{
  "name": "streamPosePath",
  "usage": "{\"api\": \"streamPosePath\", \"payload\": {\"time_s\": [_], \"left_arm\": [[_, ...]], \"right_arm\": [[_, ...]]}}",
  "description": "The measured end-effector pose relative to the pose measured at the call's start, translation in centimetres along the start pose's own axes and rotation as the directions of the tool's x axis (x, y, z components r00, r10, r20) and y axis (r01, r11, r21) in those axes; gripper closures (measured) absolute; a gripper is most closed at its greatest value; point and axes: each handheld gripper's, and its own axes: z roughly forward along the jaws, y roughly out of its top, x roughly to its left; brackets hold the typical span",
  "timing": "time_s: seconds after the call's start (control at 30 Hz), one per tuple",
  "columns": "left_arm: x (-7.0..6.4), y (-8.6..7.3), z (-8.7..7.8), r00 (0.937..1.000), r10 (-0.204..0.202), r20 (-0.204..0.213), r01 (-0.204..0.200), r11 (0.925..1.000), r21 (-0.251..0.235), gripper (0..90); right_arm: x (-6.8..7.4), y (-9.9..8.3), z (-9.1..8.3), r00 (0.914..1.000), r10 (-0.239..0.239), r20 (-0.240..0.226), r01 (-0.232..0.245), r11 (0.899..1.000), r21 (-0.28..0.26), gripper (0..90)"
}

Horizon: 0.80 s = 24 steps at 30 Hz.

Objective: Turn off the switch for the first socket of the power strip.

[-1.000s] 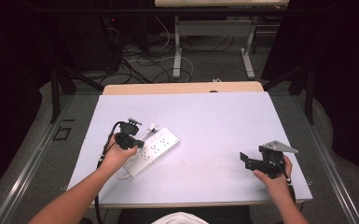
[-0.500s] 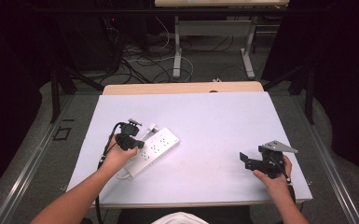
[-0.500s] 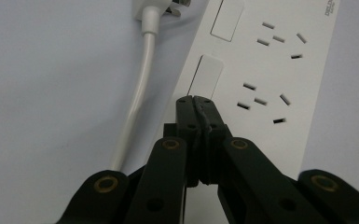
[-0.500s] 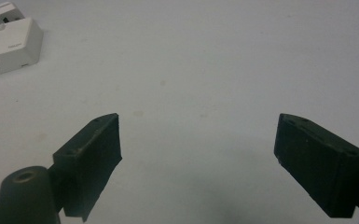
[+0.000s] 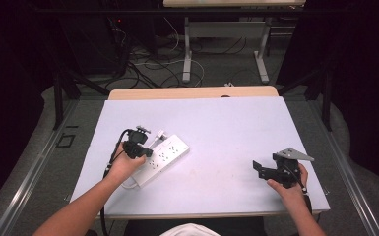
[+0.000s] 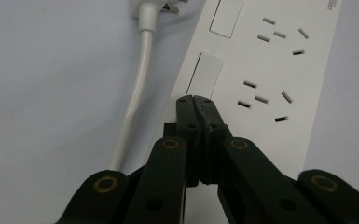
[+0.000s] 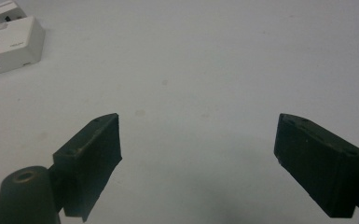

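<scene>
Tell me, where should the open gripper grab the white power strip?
Probably across the power strip at its free far end, coming straight down from above. It lies flat, long and narrow, so the right gripper with its wide-open jaws could span the short width. The left gripper crowds the cable end.

High view overlooks table (image 5: 226,128); gripper views skim it closely.

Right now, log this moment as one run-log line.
left gripper: shut, tips at power strip switch | right gripper: open, holding nothing, over table | plug: beside strip
</scene>
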Motion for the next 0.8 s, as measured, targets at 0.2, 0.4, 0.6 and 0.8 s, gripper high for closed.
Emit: {"api": "streamPosePath", "payload": {"time_s": [0.2,0.4,0.6,0.8], "left_arm": [[-0.14,-0.01,0.03,0.9999,-0.015,-0.003,0.015,0.9999,0.001,90.0],[0.00,0.01,-0.01,0.9999,-0.010,0.001,0.010,0.9999,0.003,90.0],[0.10,0.03,0.03,0.9997,-0.021,0.010,0.021,0.9998,-0.005,90.0],[0.11,0.23,0.00,0.9999,-0.010,0.006,0.010,0.9999,0.008,90.0]], "right_arm": [[-0.02,0.00,-0.03,1.0000,0.000,0.000,0.000,1.000,0.001,14.1],[-0.01,0.00,-0.03,1.0000,0.000,0.000,0.000,1.000,0.000,14.0],[-0.09,-0.01,-0.01,1.0000,-0.003,0.001,0.003,1.000,0.000,14.0],[-0.06,-0.03,0.04,1.0000,-0.001,-0.001,0.001,1.000,0.000,14.1]]}}
